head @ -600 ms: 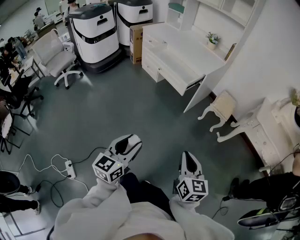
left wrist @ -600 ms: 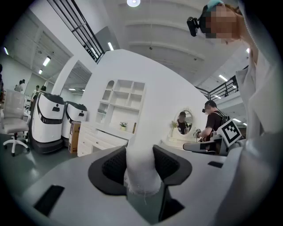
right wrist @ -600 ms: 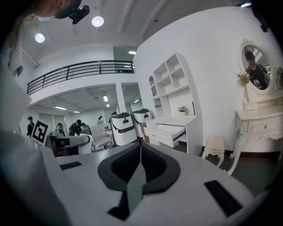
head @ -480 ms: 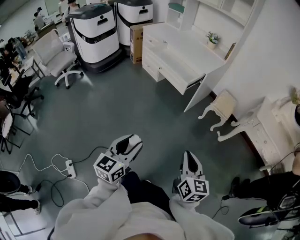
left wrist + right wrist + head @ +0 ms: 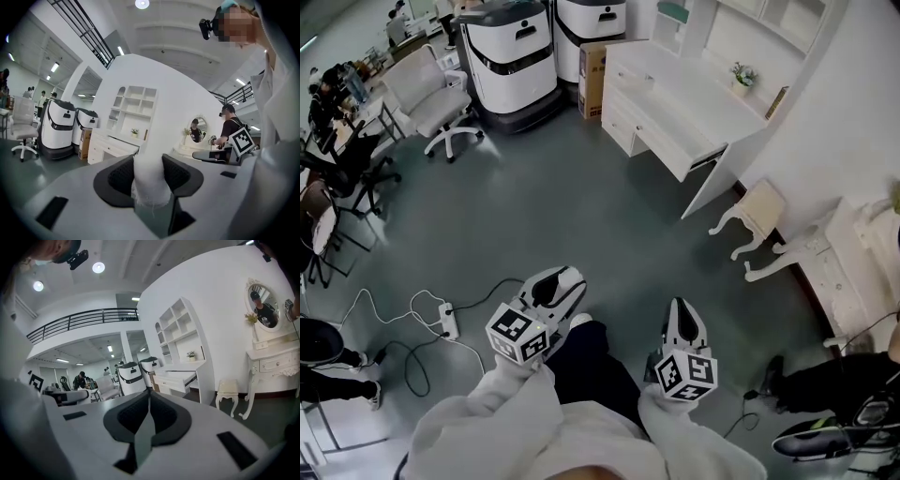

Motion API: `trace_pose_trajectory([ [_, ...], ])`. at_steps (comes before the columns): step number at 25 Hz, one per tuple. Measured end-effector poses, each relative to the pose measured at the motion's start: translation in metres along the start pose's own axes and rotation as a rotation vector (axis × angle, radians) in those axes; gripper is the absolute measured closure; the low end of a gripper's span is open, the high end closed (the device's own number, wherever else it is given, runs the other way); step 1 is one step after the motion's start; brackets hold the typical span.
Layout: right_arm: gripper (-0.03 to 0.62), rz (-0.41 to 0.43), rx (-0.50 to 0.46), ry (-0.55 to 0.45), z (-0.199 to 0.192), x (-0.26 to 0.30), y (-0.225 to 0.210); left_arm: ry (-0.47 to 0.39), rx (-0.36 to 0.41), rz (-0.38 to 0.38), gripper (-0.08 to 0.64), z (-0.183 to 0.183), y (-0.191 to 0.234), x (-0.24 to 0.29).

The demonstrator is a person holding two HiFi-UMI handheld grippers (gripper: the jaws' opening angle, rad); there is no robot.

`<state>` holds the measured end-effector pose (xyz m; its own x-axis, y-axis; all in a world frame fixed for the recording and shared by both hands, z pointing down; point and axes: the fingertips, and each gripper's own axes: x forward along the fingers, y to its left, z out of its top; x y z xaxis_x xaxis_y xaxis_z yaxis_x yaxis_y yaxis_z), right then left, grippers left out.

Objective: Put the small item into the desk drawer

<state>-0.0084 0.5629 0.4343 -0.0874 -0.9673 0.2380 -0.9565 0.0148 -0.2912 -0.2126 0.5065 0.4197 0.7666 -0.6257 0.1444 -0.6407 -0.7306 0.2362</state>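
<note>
In the left gripper view my left gripper [image 5: 148, 165] is shut on a small white item [image 5: 150, 187], a soft roll with a frayed lower edge that stands upright between the pads. My right gripper [image 5: 148, 416] is shut with nothing in it. In the head view both are held low in front of the person, the left gripper [image 5: 553, 289] and the right gripper [image 5: 679, 321], over the grey floor. The white desk [image 5: 675, 108] stands far ahead at the back wall. Its drawer [image 5: 177, 378] is pulled out.
Two white-and-black machines [image 5: 514, 56] and a cardboard box [image 5: 592, 66] stand left of the desk. A white office chair [image 5: 431, 103] is at the back left. A white stool [image 5: 757, 211] and dressing table [image 5: 858, 272] are on the right. A power strip with cables [image 5: 445, 323] lies on the left.
The head view has shifted, so the desk and machines sit slightly lower and more to the right. The person's leg has stepped forward. Both grippers keep their hold and pose.
</note>
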Motion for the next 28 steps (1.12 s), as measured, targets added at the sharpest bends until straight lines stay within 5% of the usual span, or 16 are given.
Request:
trace_pose_trajectory([
  [11, 0.554, 0.025, -0.018, 0.031, -0.004, 0.023, 0.01, 0.004, -0.012, 0.015, 0.373, -0.002, 0.019, 0.004],
  [19, 0.554, 0.007, -0.014, 0.057, 0.012, 0.091, -0.016, 0.009, -0.032, -0.01, 0.373, 0.01, 0.057, 0.072],
  [28, 0.554, 0.009, -0.046, 0.03, 0.077, 0.19, -0.028, -0.014, -0.022, -0.032, 0.373, 0.061, 0.116, 0.155],
])
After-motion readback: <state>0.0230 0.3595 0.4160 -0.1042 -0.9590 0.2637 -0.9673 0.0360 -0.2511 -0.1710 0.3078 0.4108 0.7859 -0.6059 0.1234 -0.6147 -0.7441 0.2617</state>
